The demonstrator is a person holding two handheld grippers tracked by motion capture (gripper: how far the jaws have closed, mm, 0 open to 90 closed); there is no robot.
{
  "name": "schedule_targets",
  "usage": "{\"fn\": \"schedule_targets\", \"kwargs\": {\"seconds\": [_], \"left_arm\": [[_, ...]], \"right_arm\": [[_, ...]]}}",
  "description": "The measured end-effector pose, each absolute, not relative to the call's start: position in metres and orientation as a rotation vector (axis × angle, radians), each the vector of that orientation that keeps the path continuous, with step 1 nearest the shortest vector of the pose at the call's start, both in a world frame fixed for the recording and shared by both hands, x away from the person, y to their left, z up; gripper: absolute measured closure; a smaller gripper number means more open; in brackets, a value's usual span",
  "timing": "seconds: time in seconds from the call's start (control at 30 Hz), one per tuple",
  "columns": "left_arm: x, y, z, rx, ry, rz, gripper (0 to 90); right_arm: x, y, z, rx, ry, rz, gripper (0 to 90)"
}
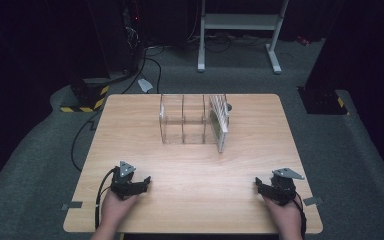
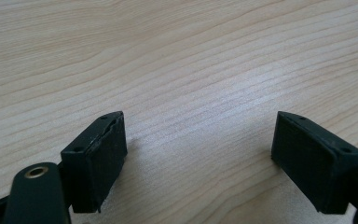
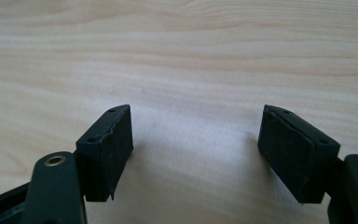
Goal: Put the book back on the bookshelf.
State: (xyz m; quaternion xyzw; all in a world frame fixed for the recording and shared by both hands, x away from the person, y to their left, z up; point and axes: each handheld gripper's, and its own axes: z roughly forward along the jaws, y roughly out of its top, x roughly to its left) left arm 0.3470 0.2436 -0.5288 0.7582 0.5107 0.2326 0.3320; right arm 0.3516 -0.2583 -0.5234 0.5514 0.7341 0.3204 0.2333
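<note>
Left gripper [image 1: 139, 183] & right gripper [image 1: 263, 186] are held low at near edge of wooden table [image 1: 145, 145], jaws spread wide, nothing between (bare wood seen). Clear divided rack [image 1: 192, 120] is set far-centre, well apart from both.

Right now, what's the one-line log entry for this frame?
left gripper: open, empty, on table | right gripper: open, empty, on table | clear divided rack: far centre, untouched
</note>
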Motion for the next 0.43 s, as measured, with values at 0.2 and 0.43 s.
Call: {"fn": "schedule_targets", "kwargs": {"seconds": [0.2,0.43], "left_arm": [[0.3447,0.243,-0.5287,1.978,1.339,0.611,18.8],[0.3454,0.2438,-0.5288,1.978,1.338,0.599,19.1]], "right_arm": [[0.3521,-0.2547,-0.5236,1.525,1.996,0.843,24.3],[0.353,-0.2545,-0.5236,1.555,1.973,0.83,21.0]]}}
